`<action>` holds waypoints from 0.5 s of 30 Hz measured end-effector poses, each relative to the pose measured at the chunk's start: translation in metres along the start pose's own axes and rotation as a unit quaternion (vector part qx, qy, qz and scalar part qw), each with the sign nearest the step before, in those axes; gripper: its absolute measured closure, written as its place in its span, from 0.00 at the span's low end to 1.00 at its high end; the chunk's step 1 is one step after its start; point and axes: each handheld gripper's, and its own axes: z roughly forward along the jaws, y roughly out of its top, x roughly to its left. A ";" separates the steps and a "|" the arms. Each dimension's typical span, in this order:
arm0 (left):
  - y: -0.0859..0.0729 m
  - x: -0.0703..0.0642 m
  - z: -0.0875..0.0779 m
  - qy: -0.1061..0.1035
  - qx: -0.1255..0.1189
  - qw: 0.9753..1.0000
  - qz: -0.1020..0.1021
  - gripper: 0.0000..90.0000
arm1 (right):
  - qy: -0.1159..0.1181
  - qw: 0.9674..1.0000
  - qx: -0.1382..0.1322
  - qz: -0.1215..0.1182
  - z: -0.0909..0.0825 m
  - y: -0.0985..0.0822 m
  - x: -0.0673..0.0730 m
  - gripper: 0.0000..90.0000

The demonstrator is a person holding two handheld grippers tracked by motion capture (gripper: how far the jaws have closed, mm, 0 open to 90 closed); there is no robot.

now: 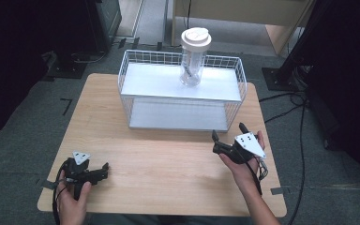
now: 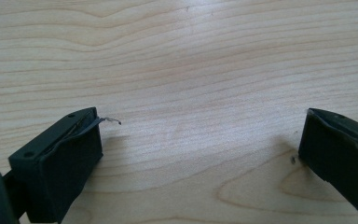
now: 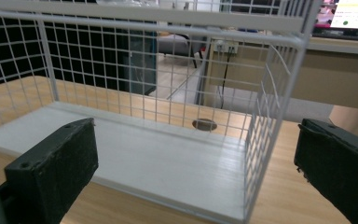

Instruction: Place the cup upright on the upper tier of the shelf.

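With both tools released, your right tool (image 1: 228, 132) at four o'clock faced the white wire two-tier shelf (image 1: 183, 110), so you likely needed height to reach the clear white-lidded plastic bottle (image 1: 193, 56) standing at twelve on its upper tier, while your left tool (image 1: 104, 169) idled at seven on the light wooden table (image 1: 168, 164).

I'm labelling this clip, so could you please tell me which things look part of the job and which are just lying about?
Likely part of the job:
- bottle on the rack's top shelf
- wire rack
- left gripper, right gripper, both open

Just about:
- cables on the floor
- desk behind
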 end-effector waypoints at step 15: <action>0.000 0.000 0.000 0.000 0.000 1.000 0.000 0.00 | -0.029 0.999 0.039 0.016 -0.021 -0.030 -0.031 0.00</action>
